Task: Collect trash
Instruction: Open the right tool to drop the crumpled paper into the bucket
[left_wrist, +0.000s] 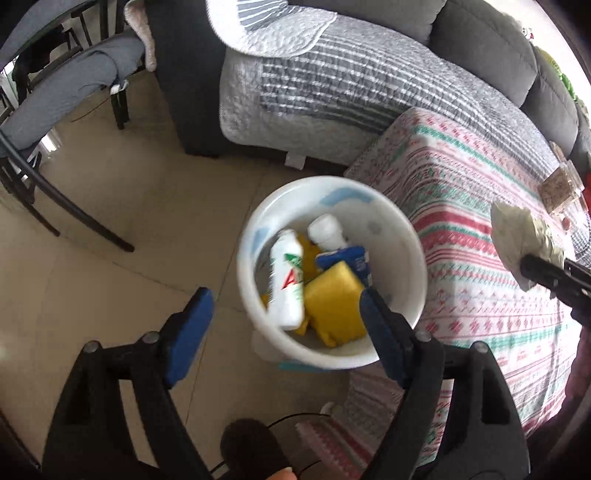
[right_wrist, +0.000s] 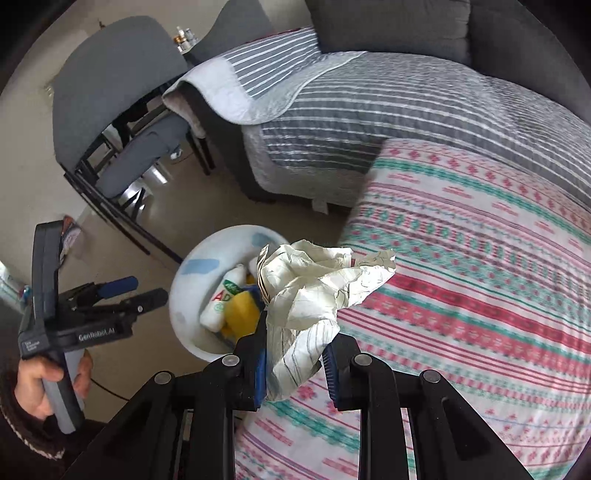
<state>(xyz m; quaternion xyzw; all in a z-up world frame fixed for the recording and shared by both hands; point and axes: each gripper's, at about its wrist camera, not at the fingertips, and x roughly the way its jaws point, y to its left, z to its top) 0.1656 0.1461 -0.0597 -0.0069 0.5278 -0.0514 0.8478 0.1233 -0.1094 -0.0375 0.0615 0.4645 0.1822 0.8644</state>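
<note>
A white bin (left_wrist: 399, 236) stands on the floor beside the table and holds a white bottle (left_wrist: 286, 280), a yellow sponge (left_wrist: 334, 299) and a blue-labelled bottle (left_wrist: 343, 254). My left gripper (left_wrist: 284, 310) is open and empty just above the bin's near rim. My right gripper (right_wrist: 295, 354) is shut on a crumpled paper ball (right_wrist: 317, 284) and holds it above the table edge, right of the bin (right_wrist: 195, 291). The paper ball also shows in the left wrist view (left_wrist: 517, 236), and the left gripper shows in the right wrist view (right_wrist: 140, 290).
A table with a pink and green patterned cloth (left_wrist: 480, 229) is right of the bin. A grey striped sofa (left_wrist: 351, 85) is behind it. Dark chairs (left_wrist: 55, 122) stand at the left on the tiled floor. Small items (left_wrist: 557, 184) lie on the table's far side.
</note>
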